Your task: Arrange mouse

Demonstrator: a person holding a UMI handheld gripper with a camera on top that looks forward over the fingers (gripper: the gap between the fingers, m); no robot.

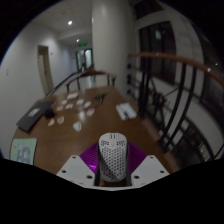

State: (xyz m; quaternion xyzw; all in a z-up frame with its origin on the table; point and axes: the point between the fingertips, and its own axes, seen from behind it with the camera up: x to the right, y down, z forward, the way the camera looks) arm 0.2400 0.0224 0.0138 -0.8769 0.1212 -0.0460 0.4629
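A light grey mouse [111, 157] with a perforated honeycomb shell stands between my gripper's [111, 165] two fingers, raised above the brown wooden table [95, 120]. Both purple pads [92, 155] press against the mouse's sides, so the gripper is shut on it. The mouse's scroll wheel end points away from me. Its lower end is hidden behind the gripper's body.
On the table lie several white papers or small items [75, 100], a dark laptop-like object [30, 117] on the left, a sheet [22, 150] near the front left edge and a white item [125, 111] on the right. A white pillar [108, 40] and a railing [175, 60] stand beyond.
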